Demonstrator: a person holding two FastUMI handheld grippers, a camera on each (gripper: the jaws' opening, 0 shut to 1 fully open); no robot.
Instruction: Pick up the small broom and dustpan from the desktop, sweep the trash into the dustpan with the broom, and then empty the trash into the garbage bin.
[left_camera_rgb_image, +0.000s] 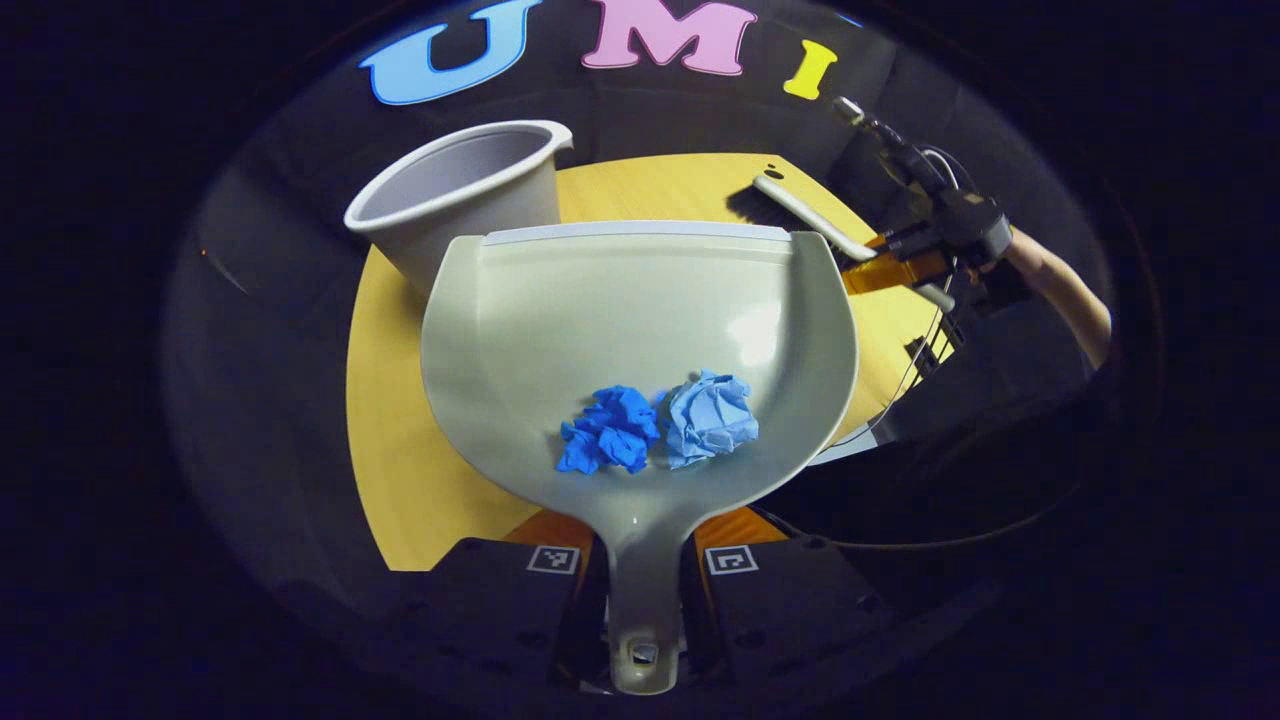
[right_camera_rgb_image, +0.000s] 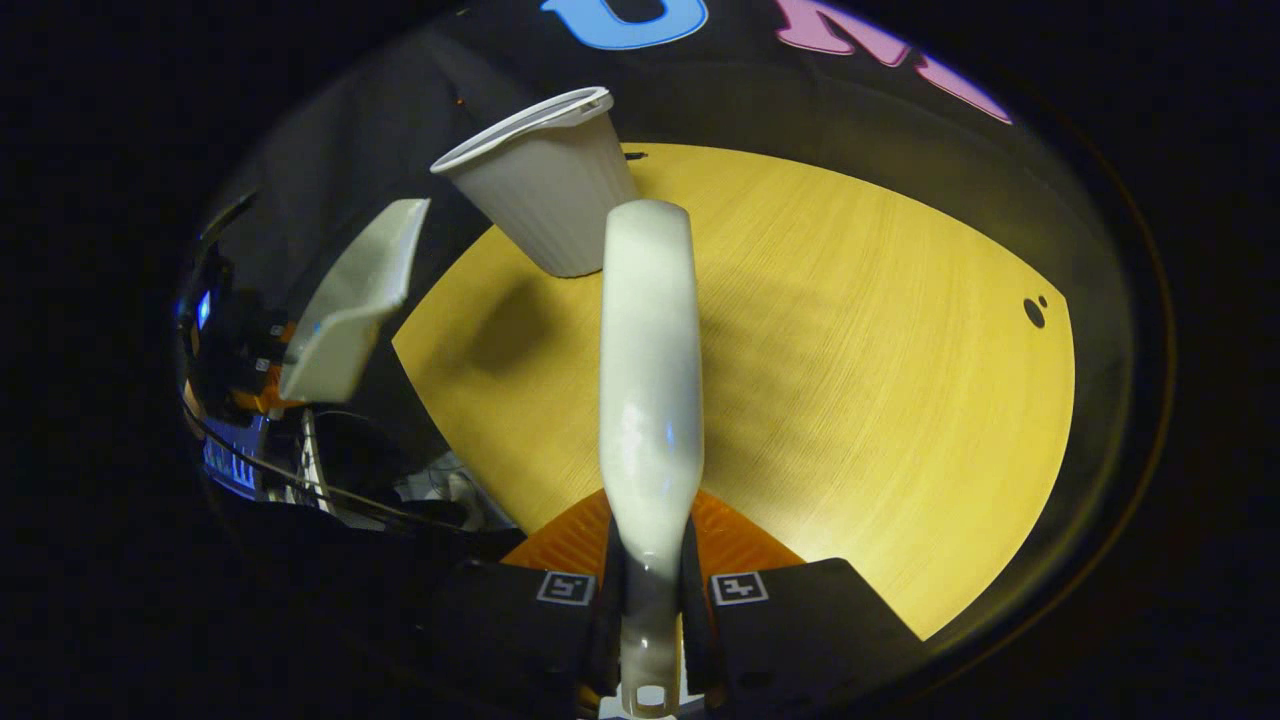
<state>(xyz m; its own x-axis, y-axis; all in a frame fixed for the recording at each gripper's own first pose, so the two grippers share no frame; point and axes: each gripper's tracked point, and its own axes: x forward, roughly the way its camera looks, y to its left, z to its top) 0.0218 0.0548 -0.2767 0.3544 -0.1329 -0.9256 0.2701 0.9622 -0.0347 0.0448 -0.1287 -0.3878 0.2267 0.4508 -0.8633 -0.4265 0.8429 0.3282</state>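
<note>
Beside bin: dustpan lifted off bench, rim just short of bin.
Left claw: clamped on dustpan handle.
Trash: two paper wads near handle.
Right claw: gripping broom.
Tip: bring rim over bin, then tilt forward slowly.

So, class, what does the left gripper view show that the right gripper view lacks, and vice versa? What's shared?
Left gripper view: two blue paper wads in the dustpan bowl, the broom bristles, a forearm. Right gripper view: the broom handle seen lengthwise, the dustpan's side edge-on. Shared: dustpan, broom, garbage bin, wooden desktop.
</note>
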